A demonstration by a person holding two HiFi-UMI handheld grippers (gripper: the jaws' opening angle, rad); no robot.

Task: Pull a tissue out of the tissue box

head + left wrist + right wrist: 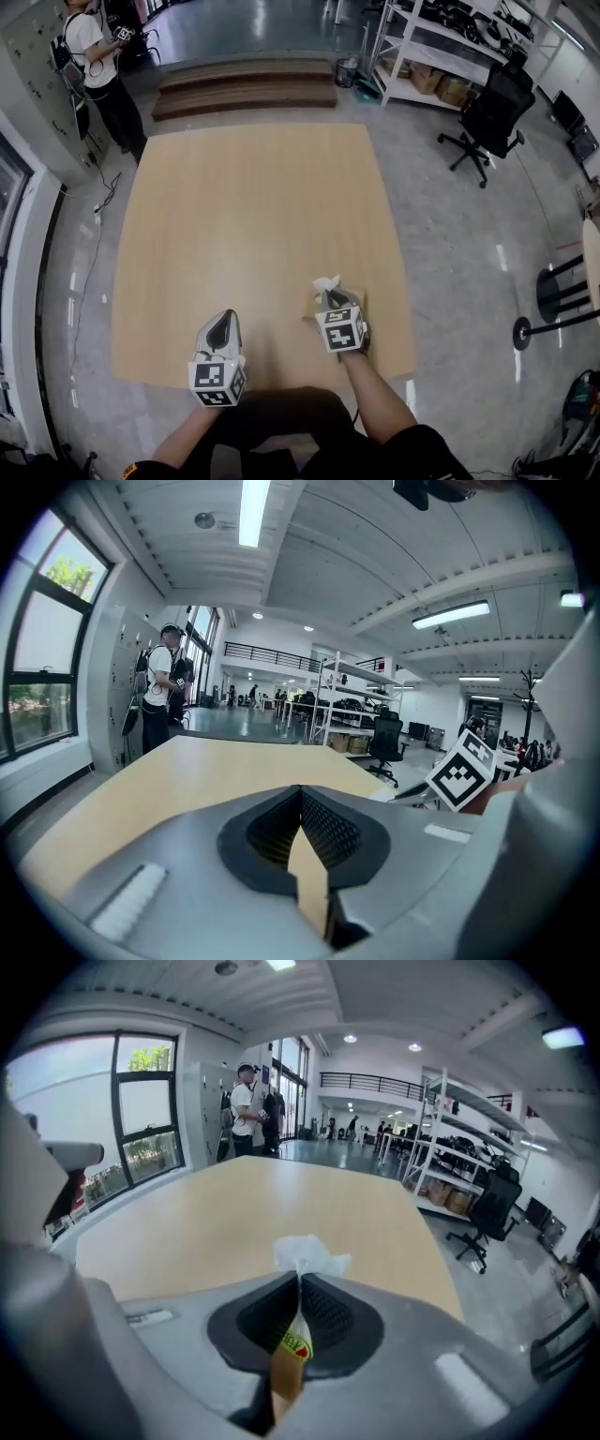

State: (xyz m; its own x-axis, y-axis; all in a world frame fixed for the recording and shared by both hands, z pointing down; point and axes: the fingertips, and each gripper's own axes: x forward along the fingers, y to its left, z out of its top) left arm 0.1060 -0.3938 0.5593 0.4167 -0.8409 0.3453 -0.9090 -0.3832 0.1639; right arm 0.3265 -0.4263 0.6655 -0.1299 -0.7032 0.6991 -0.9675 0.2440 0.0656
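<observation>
A brown tissue box [312, 309] sits near the front right of the pale wooden table [244, 206]. A white tissue [326, 282] sticks up out of its top. My right gripper [333, 298] is over the box, shut on that tissue. In the right gripper view the tissue [309, 1253] bunches above the closed pads, and the box's brown top with a printed label [287, 1372] shows below them. My left gripper [223, 328] hovers to the left of the box near the table's front edge. Its jaws [302, 794] are shut and hold nothing.
A person [94, 56] stands beyond the table's far left corner. A black office chair [492, 112] and white shelving [422, 56] are at the far right. A black stool [562, 300] stands on the floor to the right. Low platforms [244, 89] lie behind the table.
</observation>
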